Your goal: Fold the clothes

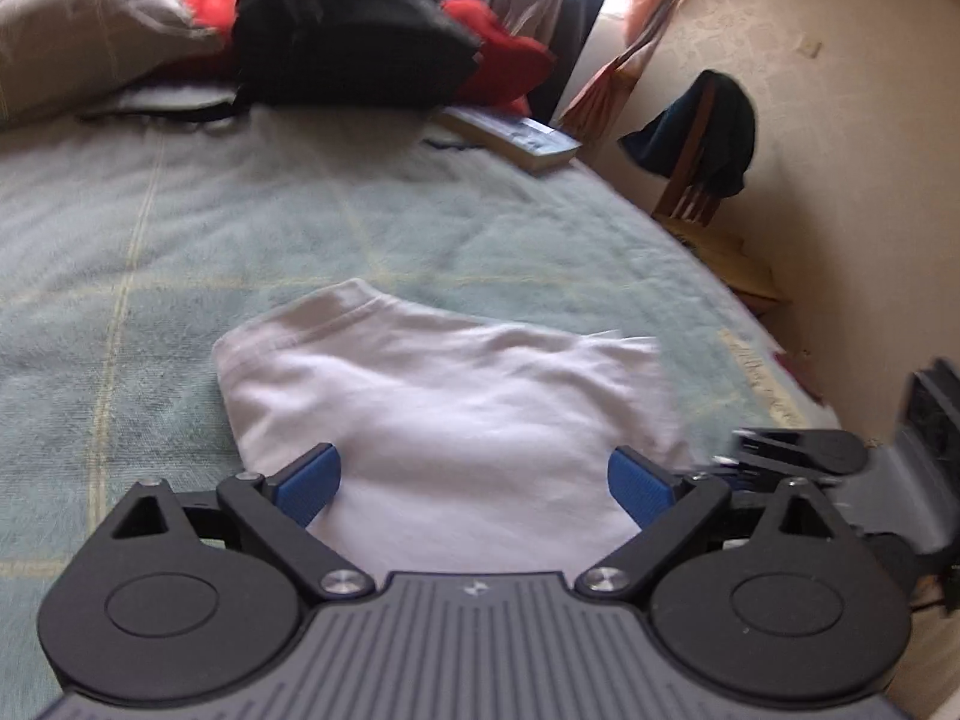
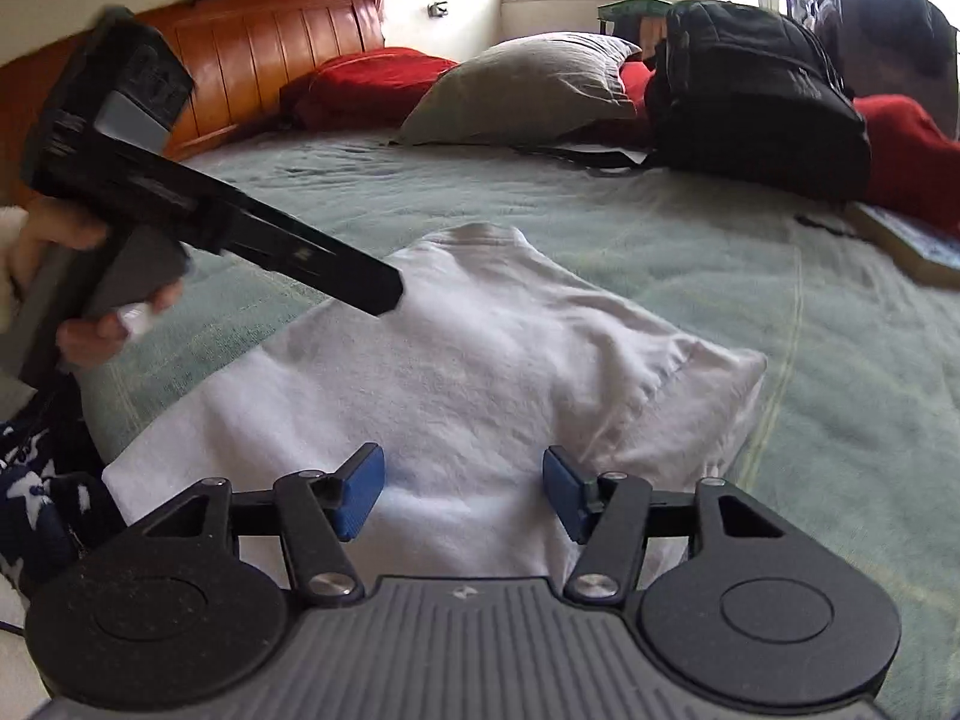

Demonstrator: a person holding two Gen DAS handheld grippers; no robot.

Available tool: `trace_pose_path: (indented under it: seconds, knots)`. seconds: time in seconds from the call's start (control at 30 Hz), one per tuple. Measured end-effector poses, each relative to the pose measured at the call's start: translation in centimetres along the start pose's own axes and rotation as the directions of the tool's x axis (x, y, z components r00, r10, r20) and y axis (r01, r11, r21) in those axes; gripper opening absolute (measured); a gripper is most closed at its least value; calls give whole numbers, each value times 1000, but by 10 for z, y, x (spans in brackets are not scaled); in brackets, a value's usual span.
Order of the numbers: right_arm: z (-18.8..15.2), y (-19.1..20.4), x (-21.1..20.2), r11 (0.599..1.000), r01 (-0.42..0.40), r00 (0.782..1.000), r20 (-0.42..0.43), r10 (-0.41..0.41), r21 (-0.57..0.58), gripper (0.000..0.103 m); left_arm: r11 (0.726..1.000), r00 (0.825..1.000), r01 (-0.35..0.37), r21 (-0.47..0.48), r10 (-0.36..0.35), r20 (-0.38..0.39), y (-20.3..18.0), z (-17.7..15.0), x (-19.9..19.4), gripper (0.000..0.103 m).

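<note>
A white folded garment [image 1: 432,384] lies on the pale green bedspread [image 1: 180,228], near the bed's front edge. My left gripper [image 1: 474,462] hovers just above its near part, blue pads wide apart and nothing pinched between them. In the right wrist view the same white garment [image 2: 480,348] spreads out ahead, a sleeve seam showing at its right. My right gripper [image 2: 463,468] stands open over its near edge, pads clear of the cloth. The left gripper [image 2: 384,294], held in a person's hand [image 2: 90,336], reaches over the garment from the left.
A black backpack [image 2: 756,102], a grey pillow [image 2: 528,90] and red bedding [image 2: 366,84] sit at the head of the bed by the wooden headboard [image 2: 270,36]. A book [image 1: 516,138] lies near the bed's right edge. A chair [image 1: 696,138] draped with dark clothing stands beside the wall.
</note>
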State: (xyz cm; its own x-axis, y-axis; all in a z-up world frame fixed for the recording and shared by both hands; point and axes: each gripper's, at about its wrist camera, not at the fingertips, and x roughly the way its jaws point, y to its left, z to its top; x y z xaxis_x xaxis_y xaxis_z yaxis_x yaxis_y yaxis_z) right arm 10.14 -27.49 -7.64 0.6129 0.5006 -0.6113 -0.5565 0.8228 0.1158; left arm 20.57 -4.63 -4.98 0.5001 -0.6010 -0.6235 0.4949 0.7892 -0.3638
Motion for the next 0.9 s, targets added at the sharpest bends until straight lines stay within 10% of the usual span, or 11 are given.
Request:
trace_pose_path:
  seconds: [0.13, 0.43, 0.67, 0.9]
  knots:
    - [-4, -11, -7, 998, -20, 1000, 4, 20, 52, 64, 991, 993, -119, -59, 120, 13, 18, 17, 9, 94]
    - [36, -16, -15, 1000, -1, 996, 84, 1, -7, 67, 993, 992, -115, -24, 116, 59, -12, 5, -40, 97]
    - [33, -54, 16, 995, 85, 996, -9, -85, 61, 69, 975, 976, -217, 43, 217, 6, -42, -22, -54, 97]
    - [30, -1, -35, 996, 62, 998, 30, -60, -66, 81, 945, 950, -314, 97, 312, 33, -62, -41, -70, 97]
